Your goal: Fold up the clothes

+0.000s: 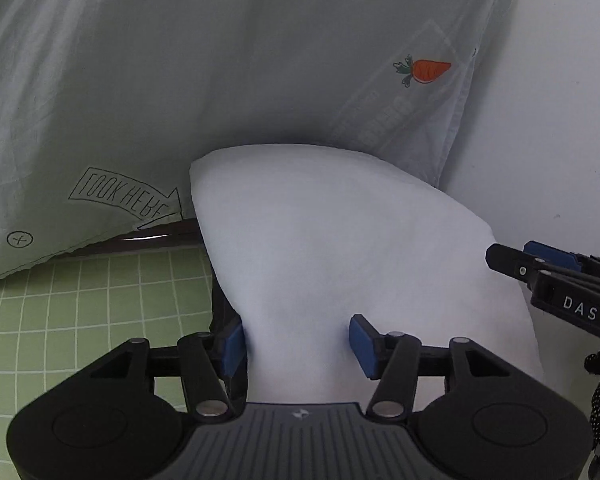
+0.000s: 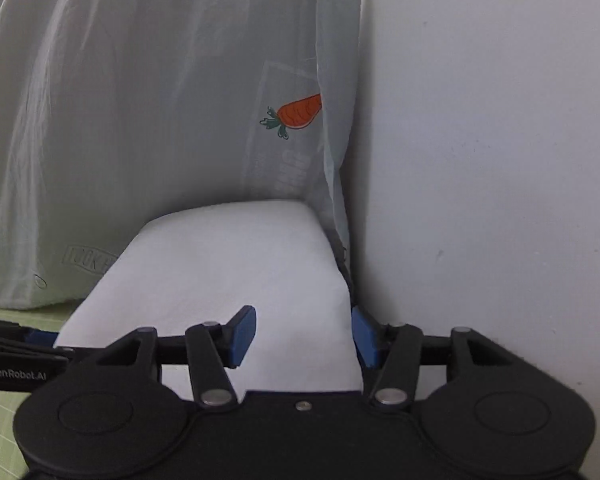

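A folded white garment [image 1: 332,248] lies on the green grid mat [image 1: 80,308], its far end against a pale hanging cloth. It also shows in the right wrist view [image 2: 228,264]. My left gripper [image 1: 296,344] is open, its blue pads astride the near left corner of the garment. My right gripper [image 2: 302,336] is open too, its pads astride the near right corner. The right gripper's fingers [image 1: 540,264] show at the right of the left wrist view. The left gripper's fingers [image 2: 24,344] show at the left of the right wrist view.
A pale green cloth with a carrot print [image 1: 424,70] and a "LOOK HERE" arrow [image 1: 128,200] hangs behind the garment; it also shows in the right wrist view [image 2: 296,114]. A white wall [image 2: 492,160] stands close on the right.
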### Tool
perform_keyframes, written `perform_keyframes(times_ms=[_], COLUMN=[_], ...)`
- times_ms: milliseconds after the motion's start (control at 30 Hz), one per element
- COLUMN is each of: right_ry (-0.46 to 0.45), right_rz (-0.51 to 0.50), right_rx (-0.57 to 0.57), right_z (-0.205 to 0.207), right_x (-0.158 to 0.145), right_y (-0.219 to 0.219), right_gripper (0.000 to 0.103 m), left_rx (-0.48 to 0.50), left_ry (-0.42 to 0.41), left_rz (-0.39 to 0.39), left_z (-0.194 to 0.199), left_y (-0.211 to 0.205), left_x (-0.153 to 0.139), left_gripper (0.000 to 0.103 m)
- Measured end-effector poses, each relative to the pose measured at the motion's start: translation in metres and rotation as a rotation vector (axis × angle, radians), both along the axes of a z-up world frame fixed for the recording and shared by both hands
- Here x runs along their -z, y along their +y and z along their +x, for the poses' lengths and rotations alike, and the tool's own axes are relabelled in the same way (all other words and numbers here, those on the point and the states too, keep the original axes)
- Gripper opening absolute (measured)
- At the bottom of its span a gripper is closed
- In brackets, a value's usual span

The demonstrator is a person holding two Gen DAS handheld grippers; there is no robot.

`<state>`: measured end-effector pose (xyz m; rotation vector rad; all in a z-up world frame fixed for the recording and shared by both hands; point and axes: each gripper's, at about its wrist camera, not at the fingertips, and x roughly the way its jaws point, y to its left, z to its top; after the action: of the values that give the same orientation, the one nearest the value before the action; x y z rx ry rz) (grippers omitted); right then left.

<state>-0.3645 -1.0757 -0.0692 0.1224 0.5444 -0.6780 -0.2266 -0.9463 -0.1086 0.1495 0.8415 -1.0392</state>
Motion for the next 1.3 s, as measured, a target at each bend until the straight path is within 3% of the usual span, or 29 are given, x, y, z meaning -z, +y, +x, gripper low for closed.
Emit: perform_keyframes(times_ms=[67, 100, 167, 333, 400, 467, 500, 567, 633, 867, 1067, 1300], right_ry=[-0.016, -0.04, -0.038, 0.028, 0.024, -0.001, -0.014, -0.05, -0.08, -0.115, -0.094, -0.035], right_rz=[-0.08, -0.095, -0.028, 0.058, 0.07, 0.07, 0.061, 0.042, 0.033, -0.021, 0.016, 0.07], right_rx=[-0.013, -0.026, -0.069, -0.037, -0.021, -0.005, -0.002, 0.001, 0.012, 0.15, 0.186, 0.198], right_z=[-0.001, -0.004, -0.006, -0.004, -0.009, -0.019, -0.022, -0.033, -0.05, -0.113, -0.159, -0.196], right_x=[0.008, 0.011, 0.029, 0.052, 0.049, 0.037, 0.03, 0.017, 0.004, -0.029, -0.037, -0.026], right_y=[0.015, 0.022, 0.029, 0.039, 0.046, 0.057, 0.065, 0.086, 0.108, 0.176, 0.203, 0.239], right_gripper=[0.066, 0.068, 0.069, 0.069, 0.07, 0.089, 0.092, 0.095, 0.1, 0.103, 0.103, 0.103], left_rx=[-0.035, -0.05, -0.06, -0.052, -0.045, -0.026, -0.016, -0.001, -0.011, -0.138, -0.078, -0.068], left_ry=[0.04, 0.043, 0.038, 0.071, 0.001, -0.079, -0.116, -0.182, -0.229, -0.235, -0.249, -0.211], left_rz=[-0.03, -0.026, -0.02, 0.018, 0.02, 0.003, -0.019, -0.062, -0.113, -0.231, -0.168, -0.073], left_z=[0.003, 0.003, -0.001, 0.001, -0.012, -0.031, -0.042, -0.061, -0.077, -0.122, -0.154, -0.186], left_y=[0.009, 0.011, 0.016, 0.023, 0.033, 0.049, 0.06, 0.081, 0.104, 0.175, 0.218, 0.247], left_x=[0.007, 0.012, 0.02, 0.032, 0.021, 0.002, -0.007, -0.024, -0.042, -0.094, -0.108, -0.085], left_gripper=[0.076, 0.078, 0.086, 0.09, 0.09, 0.09, 0.091, 0.101, 0.103, 0.103, 0.103, 0.103])
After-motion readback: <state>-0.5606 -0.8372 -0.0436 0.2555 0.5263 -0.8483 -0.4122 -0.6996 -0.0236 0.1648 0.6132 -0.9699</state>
